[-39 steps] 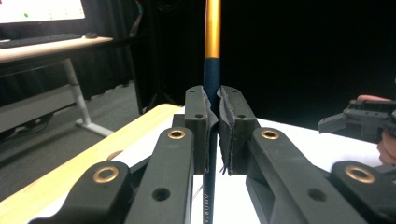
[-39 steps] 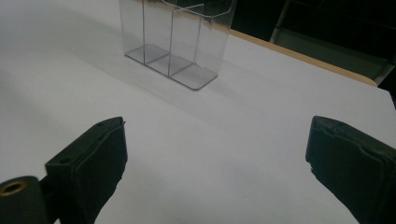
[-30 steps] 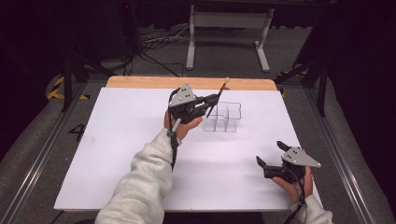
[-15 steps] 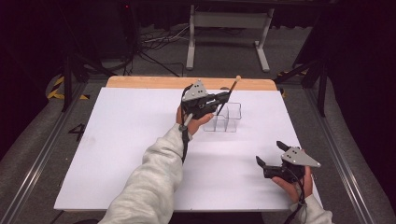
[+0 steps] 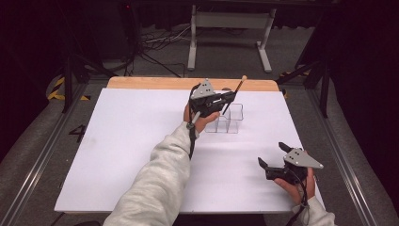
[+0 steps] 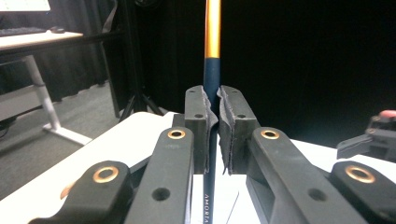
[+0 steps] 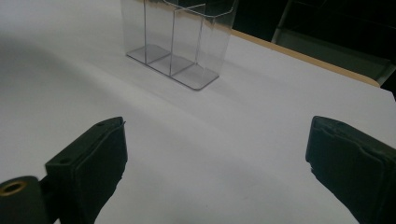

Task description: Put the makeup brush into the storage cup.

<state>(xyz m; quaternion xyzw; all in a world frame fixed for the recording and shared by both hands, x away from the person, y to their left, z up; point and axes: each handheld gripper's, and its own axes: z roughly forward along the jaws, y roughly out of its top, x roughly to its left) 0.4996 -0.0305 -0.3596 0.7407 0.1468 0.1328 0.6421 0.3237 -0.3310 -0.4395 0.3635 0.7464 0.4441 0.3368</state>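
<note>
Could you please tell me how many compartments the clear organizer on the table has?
3 show in the right gripper view on the clear organizer: one at its left end, one in the middle, one at its right end. A further row behind them may be hidden.

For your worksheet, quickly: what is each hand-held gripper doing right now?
Left hand-held gripper: closed on the brush.
Right hand-held gripper: open, holding nothing.

Pen (image 6: 212, 70) ends beyond frame edges
</note>
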